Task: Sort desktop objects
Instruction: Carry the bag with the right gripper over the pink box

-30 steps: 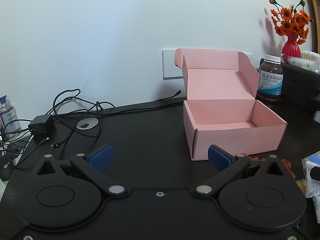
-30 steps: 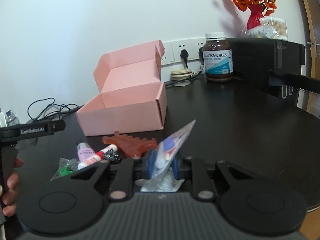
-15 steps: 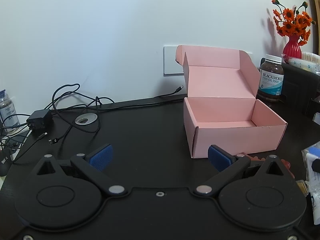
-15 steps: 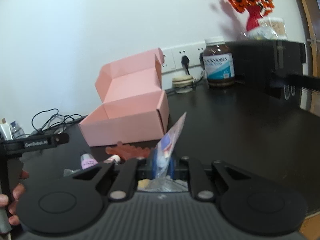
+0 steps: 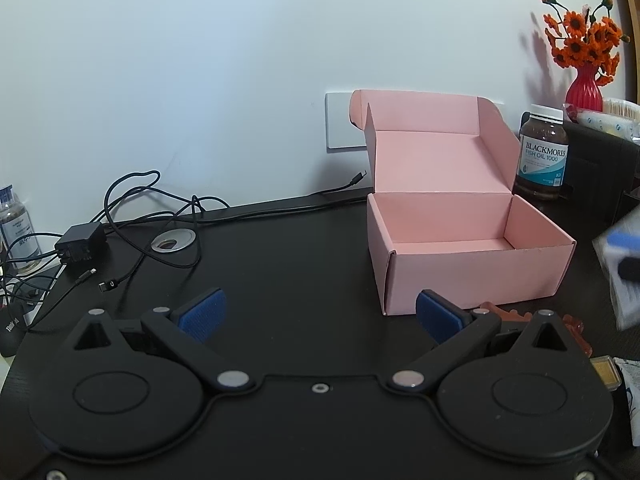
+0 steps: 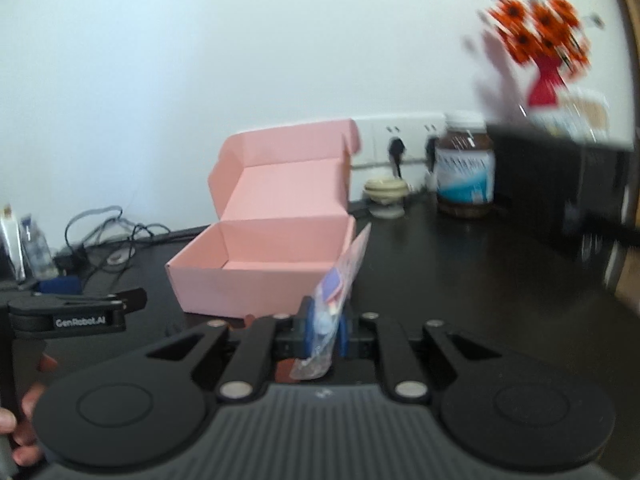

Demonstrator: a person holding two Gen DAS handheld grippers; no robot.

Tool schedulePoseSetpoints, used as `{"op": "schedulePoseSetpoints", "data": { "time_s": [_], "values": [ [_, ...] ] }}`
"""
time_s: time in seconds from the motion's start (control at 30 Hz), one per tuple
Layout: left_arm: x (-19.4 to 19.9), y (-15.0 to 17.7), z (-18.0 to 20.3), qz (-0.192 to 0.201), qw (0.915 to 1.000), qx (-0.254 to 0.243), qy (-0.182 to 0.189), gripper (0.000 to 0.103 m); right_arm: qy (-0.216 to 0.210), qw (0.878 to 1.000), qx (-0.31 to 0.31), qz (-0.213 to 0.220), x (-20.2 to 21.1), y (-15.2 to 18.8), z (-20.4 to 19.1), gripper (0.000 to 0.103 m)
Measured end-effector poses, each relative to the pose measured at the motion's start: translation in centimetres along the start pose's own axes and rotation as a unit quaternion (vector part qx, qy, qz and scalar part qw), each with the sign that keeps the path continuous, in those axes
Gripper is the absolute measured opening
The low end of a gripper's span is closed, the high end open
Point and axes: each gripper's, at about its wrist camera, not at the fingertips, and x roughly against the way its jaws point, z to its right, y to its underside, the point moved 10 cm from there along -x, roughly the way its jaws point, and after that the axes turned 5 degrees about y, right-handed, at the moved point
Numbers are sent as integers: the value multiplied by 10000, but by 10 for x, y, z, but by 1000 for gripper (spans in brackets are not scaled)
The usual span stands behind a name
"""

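While clamped tight on a clear plastic packet (image 6: 334,308), right gripper (image 6: 323,330) pointed slightly downward toward the pink cardboard box (image 6: 264,254), blue pads pressed against the packet's lower half. Packet stuck up and forward out of the narrow gap, tilted to the right, top corner overlapping the box's near right corner in the right wrist view; bottom edge hung below the pads. Seen blurred at the right edge of the left wrist view as well (image 5: 622,264), raised off the black desk (image 5: 300,264).

Left gripper (image 5: 318,314) held low over the desk, also tipped slightly downward, jaws spread wide with nothing between the blue pads (image 5: 202,314). Gripped from below by a hand (image 6: 24,424) at the left edge of the right wrist view.

One pink box, lid flapped open against the wall, interior bare, standing just ahead and right of the left gripper. One reddish-brown toothed item (image 5: 576,330) partly hidden behind the left gripper's right finger, beside the box's front. One brown Blackmores fish oil bottle (image 5: 542,152) behind the box's right side. One red vase of orange flowers (image 5: 584,90). One tangle of black cables (image 5: 136,216) at left.
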Motion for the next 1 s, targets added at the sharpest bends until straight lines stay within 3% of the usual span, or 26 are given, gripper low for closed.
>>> {"op": "schedulePoseSetpoints", "data": {
  "time_s": [0.17,0.5,0.77,1.0],
  "values": [
    [0,0,1,6,10000,-25,6,103,-21,9973,708,198,-9,-33,-19,12],
    [-1,0,1,-1,10000,-17,20,103,-444,9956,815,143,-65,-68,-61,12],
    [-3,0,-3,-54,9999,86,40,103,-470,9928,1093,99,-101,-67,-93,12],
    [-2,0,-3,-43,9999,93,35,103,-699,9942,774,-259,-124,-59,-101,12]
  ]
}}
